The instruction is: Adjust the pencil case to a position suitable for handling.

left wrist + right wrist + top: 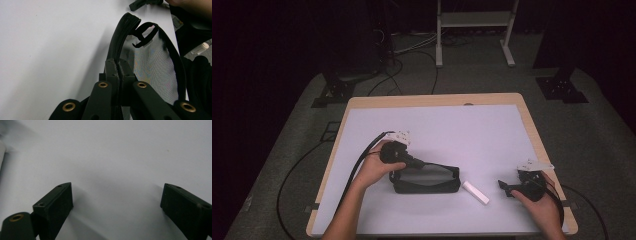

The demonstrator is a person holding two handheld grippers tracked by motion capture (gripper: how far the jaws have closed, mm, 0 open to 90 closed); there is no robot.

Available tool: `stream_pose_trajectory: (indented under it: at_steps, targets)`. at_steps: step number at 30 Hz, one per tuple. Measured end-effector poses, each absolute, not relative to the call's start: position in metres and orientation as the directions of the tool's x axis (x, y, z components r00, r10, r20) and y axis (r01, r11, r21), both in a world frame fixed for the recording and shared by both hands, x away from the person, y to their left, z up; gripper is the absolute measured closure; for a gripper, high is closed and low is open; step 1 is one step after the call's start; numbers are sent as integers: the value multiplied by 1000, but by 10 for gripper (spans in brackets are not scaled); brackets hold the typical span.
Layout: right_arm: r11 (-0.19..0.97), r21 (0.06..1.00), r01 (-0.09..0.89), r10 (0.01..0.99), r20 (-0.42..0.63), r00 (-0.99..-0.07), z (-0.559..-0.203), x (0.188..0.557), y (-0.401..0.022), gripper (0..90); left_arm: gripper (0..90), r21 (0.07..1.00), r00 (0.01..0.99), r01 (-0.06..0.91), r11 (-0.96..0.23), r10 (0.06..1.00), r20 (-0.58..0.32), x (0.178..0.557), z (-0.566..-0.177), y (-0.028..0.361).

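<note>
A black mesh pouch (427, 179) with a zipper lies near the middle of the white surface (442, 130), a little toward the person's side. It is long and low, with a black fabric rim and see-through grey netting for its side. In the left gripper view the zipper edge (120, 47) curves up and away from the jaws, and a small black loop (145, 33) hangs at the far end over the netting (155, 70).

The left claw (424, 164) is clenched on the pouch's rim: its two jaws stand pressed together with the zipper edge pinched between them, at the pouch's near upper edge.

The right claw (503, 186) rests well apart from the pouch, near the right edge of the surface, released, its jaws wide with bare surface between them. A small white block (475, 192) lies between the pouch and the right claw, just beside the pouch's right end.
</note>
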State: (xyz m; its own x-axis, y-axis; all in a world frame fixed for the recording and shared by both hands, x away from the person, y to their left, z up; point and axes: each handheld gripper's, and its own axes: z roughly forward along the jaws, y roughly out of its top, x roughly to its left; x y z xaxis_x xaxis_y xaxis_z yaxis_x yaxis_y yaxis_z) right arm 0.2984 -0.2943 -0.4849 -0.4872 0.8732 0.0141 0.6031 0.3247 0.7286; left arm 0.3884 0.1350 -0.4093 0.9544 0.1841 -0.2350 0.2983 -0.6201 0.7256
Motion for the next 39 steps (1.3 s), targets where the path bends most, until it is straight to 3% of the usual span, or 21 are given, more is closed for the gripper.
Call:
stream_pose_trajectory:
  at_steps: [10, 17, 32, 35, 39]
  targets:
    - [325, 729, 603, 873, 14, -487, -485, 298, -294, 96, 880, 712, 950, 310, -630, 192, -245, 389, -416, 132]
    - [325, 729, 603, 873, 14, -487, -485, 298, -294, 96, 825, 715, 950, 312, -626, 205, -235, 389, -417, 133]
    - [324, 729, 603, 873, 14, -487, -485, 298, -294, 96, 506, 755, 949, 300, -583, 268, -170, 386, -404, 141]
    - [324, 729, 603, 873, 14, -487, -485, 298, -294, 96, 391, 764, 943, 306, -569, 293, -160, 387, -402, 145]
    - [324, 729, 603, 873, 14, -487, -485, 298, -294, 96, 344, 774, 933, 314, -549, 327, -147, 387, -398, 151]
